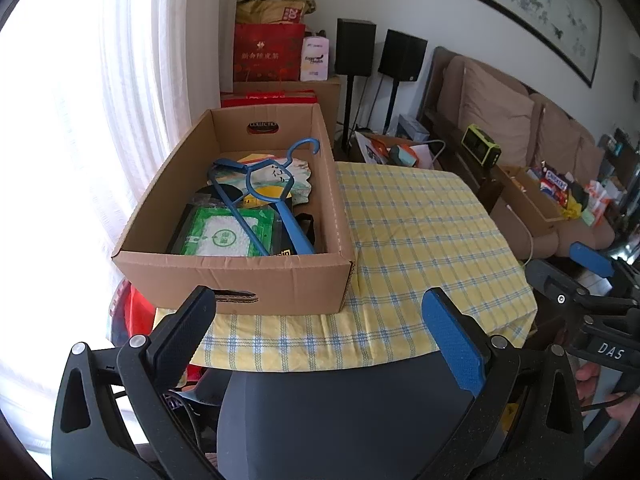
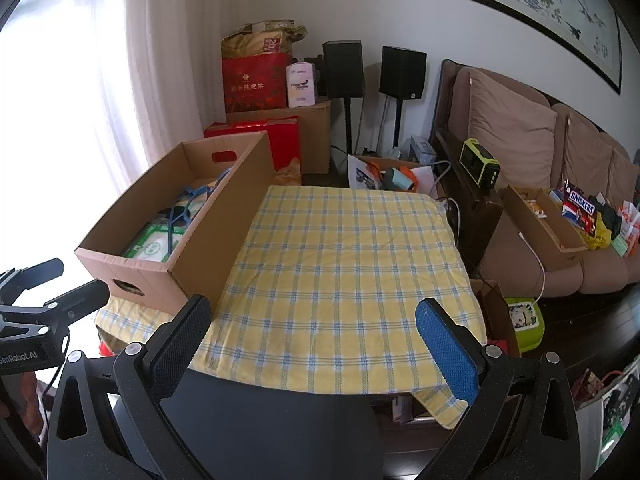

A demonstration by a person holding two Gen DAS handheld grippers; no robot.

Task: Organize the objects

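Black gripper (image 1: 320,332) frames, silver screws, one blue-padded finger (image 1: 452,344) each.

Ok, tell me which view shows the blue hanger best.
The left wrist view: the hanger lies in full sight on the packets in the box. In the right wrist view the box wall hides most of it; only blue bits show.

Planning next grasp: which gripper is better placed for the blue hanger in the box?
Left. The left gripper faces the cardboard box and blue hanger; the right gripper faces bare tablecloth.

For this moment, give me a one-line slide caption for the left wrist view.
Open left gripper faces a brown cardboard box holding a blue plastic hanger on a yellow checked tablecloth.
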